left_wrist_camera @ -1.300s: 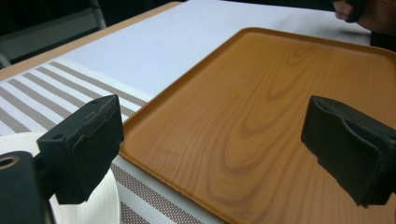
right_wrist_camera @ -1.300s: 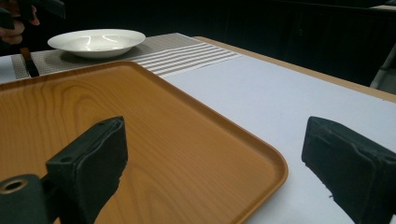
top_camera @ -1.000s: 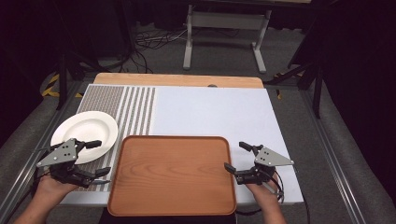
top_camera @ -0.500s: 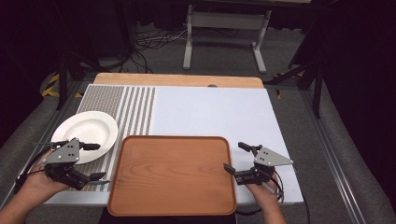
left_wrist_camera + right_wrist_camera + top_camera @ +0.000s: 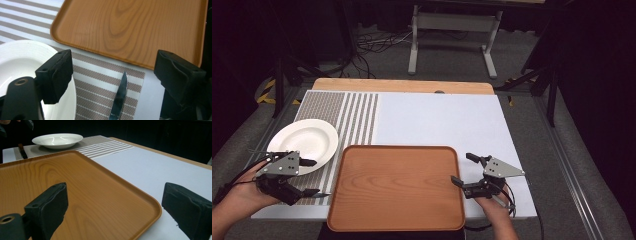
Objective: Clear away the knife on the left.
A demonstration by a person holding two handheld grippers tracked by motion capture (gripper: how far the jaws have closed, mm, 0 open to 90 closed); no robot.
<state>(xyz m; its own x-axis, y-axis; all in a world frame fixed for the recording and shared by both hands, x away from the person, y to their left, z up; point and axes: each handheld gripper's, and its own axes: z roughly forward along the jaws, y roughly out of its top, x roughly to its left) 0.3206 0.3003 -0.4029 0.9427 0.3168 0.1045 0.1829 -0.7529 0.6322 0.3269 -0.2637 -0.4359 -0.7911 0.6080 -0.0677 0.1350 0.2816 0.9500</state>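
A wooden tray [image 5: 397,190] lies empty at the table's near edge. Left of it a white plate [image 5: 304,142] rests on a striped placemat [image 5: 357,115]. My left gripper [image 5: 314,177] hovers open over the mat between plate and tray. Its jaws have just been closing a little. In the left gripper view a knife [image 5: 120,97] lies flat on the mat between the jaws of the left gripper [image 5: 112,75], with neither pad touching it. My right gripper [image 5: 462,168] stands open at the tray's right rim, holding nothing. The right gripper view has the tray's corner [image 5: 147,205] between its jaws.
A pale blue table top [image 5: 437,120] stretches behind the tray, with a wooden strip [image 5: 402,86] along the far edge. Beyond the table are a metal stand [image 5: 452,30] and cables on the grey floor. The plate [image 5: 57,140] sits far across the tray.
The left gripper has shifted slightly over the mat and its jaws stand a little narrower. The right gripper, tray and plate have not moved.
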